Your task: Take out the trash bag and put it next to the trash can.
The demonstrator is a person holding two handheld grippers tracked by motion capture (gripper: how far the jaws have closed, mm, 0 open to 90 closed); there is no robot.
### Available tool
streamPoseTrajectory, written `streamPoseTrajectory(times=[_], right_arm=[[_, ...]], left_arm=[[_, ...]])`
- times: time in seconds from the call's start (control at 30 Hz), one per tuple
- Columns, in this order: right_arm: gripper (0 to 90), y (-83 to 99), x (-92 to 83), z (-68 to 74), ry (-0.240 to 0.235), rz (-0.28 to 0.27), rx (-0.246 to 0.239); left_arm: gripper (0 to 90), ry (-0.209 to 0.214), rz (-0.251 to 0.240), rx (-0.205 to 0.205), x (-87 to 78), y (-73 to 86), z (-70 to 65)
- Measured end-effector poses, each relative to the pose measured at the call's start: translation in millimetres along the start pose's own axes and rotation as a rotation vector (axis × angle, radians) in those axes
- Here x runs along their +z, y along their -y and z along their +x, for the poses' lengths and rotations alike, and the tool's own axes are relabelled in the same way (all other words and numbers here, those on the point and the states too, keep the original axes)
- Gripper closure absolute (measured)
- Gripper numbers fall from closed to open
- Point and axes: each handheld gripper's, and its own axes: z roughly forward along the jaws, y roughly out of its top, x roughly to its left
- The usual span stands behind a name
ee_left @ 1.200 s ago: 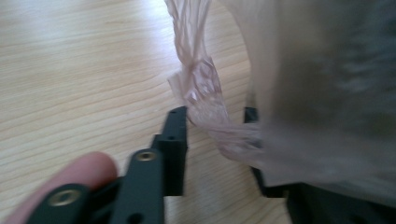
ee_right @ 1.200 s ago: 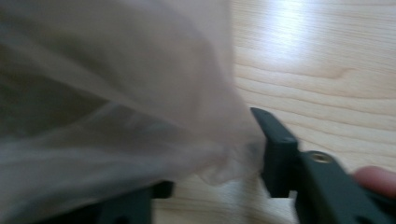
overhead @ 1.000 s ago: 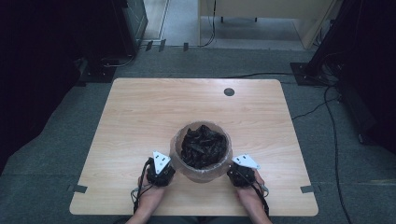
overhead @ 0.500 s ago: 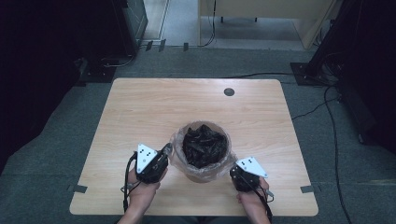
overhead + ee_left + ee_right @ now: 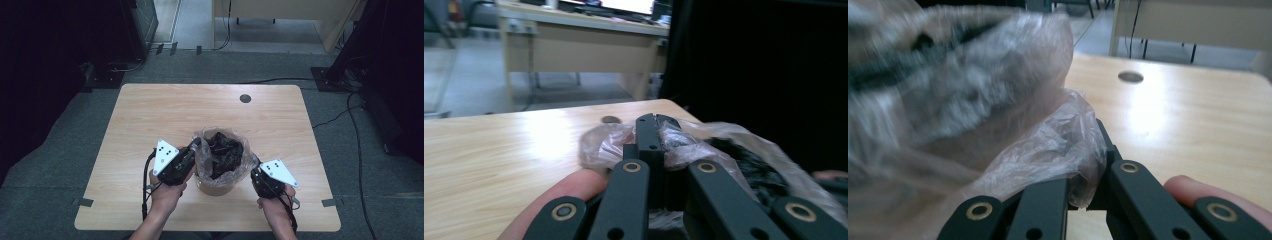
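Both grippers have moved since a moment ago — the left gripper (image 5: 192, 146) has tipped in toward the bag, and the right gripper (image 5: 256, 166) has slid a little away from the near edge, closer to the bag's right side.

On the wooden table (image 5: 150, 115), a round tan bin (image 5: 216, 186) stands near the middle of the near edge. It stands upright, with its open mouth facing up. A clear plastic bag (image 5: 205, 160) lines it and puffs up over the rim. Dark crumpled stuff (image 5: 224, 150) fills the bag.

The left gripper sits at the bag's left rim, pointing toward the far right corner of the table. In the left gripper view, its two black jaws are pressed together with a fold of the clear plastic bag (image 5: 684, 150) pinched between the tips. The person's left hand (image 5: 167, 192) holds it from behind, and a fingertip (image 5: 569, 187) shows beside the jaws.

The right gripper sits at the bag's right rim, pointing in toward the bag. In the right gripper view, the plastic bag (image 5: 1048, 145) bunches over and between the jaws, which are closed tight on it. The person's right hand (image 5: 274, 202) holds that gripper near the near edge.

A small dark round hole (image 5: 245, 98) sits in the table near the far edge, well apart from the bin. Black cables (image 5: 350, 115) lie on the grey floor off the right edge.
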Motion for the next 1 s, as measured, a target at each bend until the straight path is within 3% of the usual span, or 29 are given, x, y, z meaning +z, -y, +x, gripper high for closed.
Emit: streamPoseTrajectory(times=[0.2, 0.33, 0.5, 0.6, 0.67, 0.73, 0.87, 1.0], right_arm=[[89.8, -26.9, -0.9, 3.6, 0.016, -0.069, -0.017], [89.8, -47.4, -3.4, 18.2, -0.008, -0.114, -0.075], [89.7, -65.0, -2.8, 45.0, -0.108, -0.140, -0.148], [89.6, -69.8, -0.9, 58.6, -0.189, -0.131, -0.139], [85.9, -70.4, -0.4, 63.3, -0.215, -0.130, -0.126], [74.4, -69.4, 0.9, 62.8, -0.217, -0.117, -0.116], [62.8, -64.5, 1.0, 48.1, -0.225, -0.081, -0.067], [54.7, -59.7, -10.0, 35.2, -0.240, -0.087, -0.028]], left_arm=[[89.9, 0.064, 0.011, 0.018, 4.4, 0.4, -9.9], [89.8, 0.094, 0.014, 0.016, 4.7, 0.4, -13.9], [89.8, 0.124, 0.019, 0.008, 6.0, 1.4, -16.9], [89.8, 0.136, 0.020, -0.004, 5.7, 1.3, -16.1], [89.8, 0.132, 0.023, -0.003, 4.8, 1.1, -13.5], [89.8, 0.125, 0.022, -0.016, 4.0, 1.0, -10.4], [89.7, 0.116, 0.020, -0.022, 3.4, 1.3, -6.6], [89.6, 0.104, 0.024, -0.015, 4.0, 2.0, -4.9]])
